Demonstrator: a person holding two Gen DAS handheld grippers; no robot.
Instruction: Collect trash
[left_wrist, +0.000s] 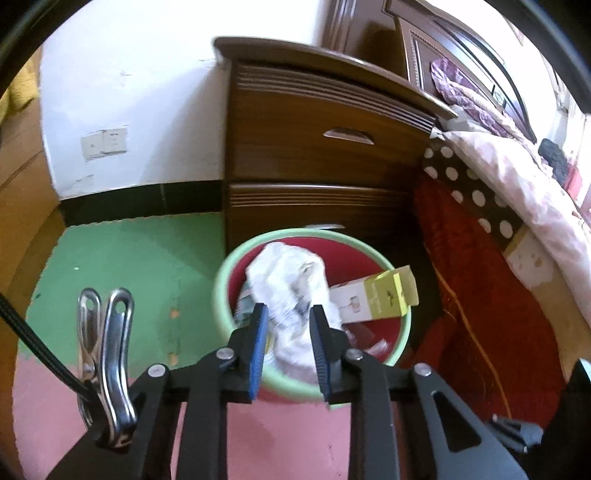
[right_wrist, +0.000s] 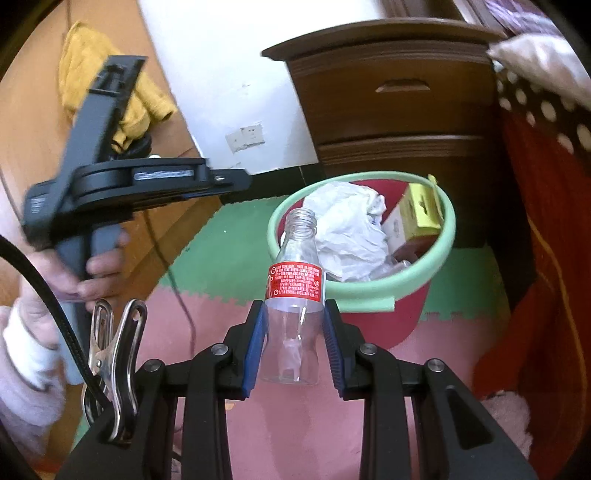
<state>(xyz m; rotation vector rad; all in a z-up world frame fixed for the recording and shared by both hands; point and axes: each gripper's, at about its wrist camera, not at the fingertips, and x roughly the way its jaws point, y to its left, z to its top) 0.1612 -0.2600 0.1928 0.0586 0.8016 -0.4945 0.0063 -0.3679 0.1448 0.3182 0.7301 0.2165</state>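
Note:
A red bin with a pale green rim (left_wrist: 221, 284) (right_wrist: 369, 291) stands on the floor mats in front of a dresser. Inside it lie a crumpled white bag (left_wrist: 288, 277) (right_wrist: 343, 225) and a yellow-and-white carton (left_wrist: 380, 299) (right_wrist: 417, 214). My left gripper (left_wrist: 290, 314) points down at the bin with its jaws a little apart and nothing between them; the white bag shows through the gap. In the right wrist view the left gripper (right_wrist: 247, 181) hangs left of the bin. My right gripper (right_wrist: 295, 306) is shut on a clear, capless plastic bottle with a red label (right_wrist: 295, 280), held upright just short of the bin.
A dark wooden dresser (left_wrist: 314, 147) (right_wrist: 399, 107) stands behind the bin. A bed with red, polka-dot and pink covers (left_wrist: 480, 258) (right_wrist: 546, 221) borders the right. Green and pink foam mats (left_wrist: 129, 266) cover the floor. A person's hand (right_wrist: 99, 273) holds the left gripper's handle.

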